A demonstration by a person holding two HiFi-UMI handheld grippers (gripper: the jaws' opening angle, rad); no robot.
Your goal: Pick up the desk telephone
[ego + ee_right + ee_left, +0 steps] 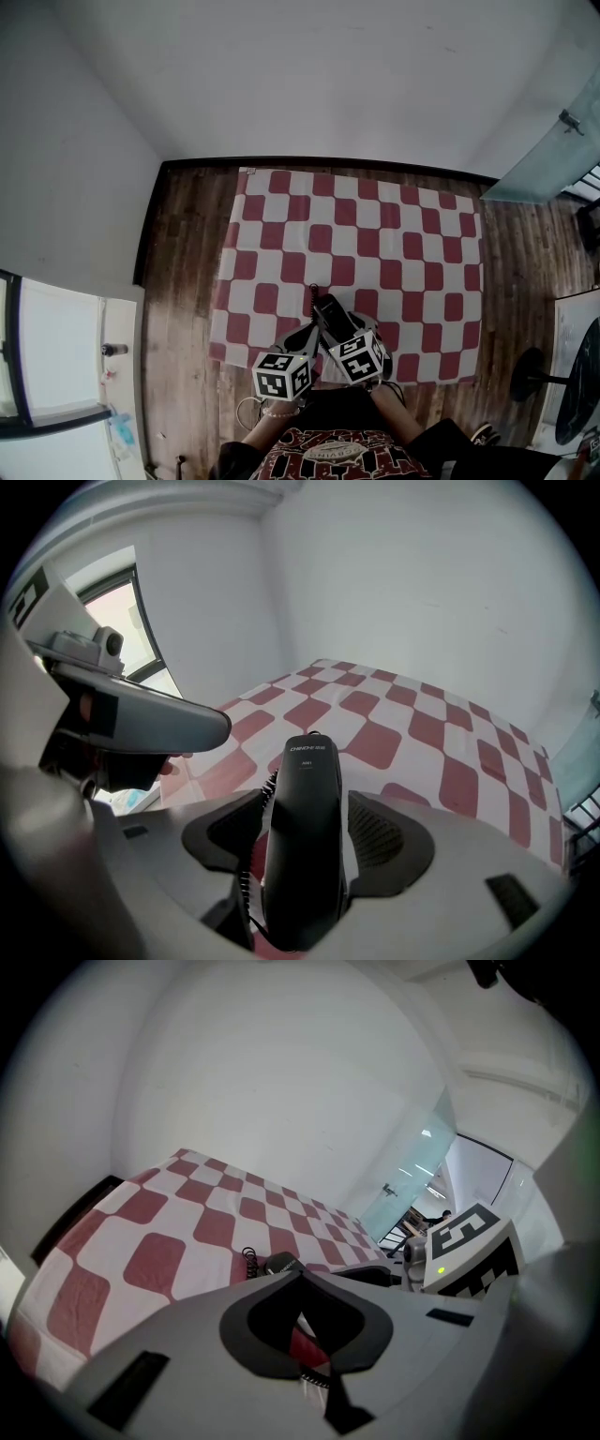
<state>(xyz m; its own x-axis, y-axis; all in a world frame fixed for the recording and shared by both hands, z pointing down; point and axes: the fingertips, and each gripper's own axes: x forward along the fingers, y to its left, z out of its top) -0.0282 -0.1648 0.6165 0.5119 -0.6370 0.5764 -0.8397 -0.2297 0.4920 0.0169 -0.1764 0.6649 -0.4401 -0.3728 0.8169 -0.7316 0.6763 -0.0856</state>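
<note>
Right gripper view: right tool, jaws apart, straddles the black handset.

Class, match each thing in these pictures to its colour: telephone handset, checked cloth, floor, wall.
Things:
1. telephone handset
2. checked cloth
3. floor
4. wall

Colours:
a. brown wood
b. plain white
c. black
d. red and white

Pairs: 1-c, 2-d, 3-a, 4-b
</note>
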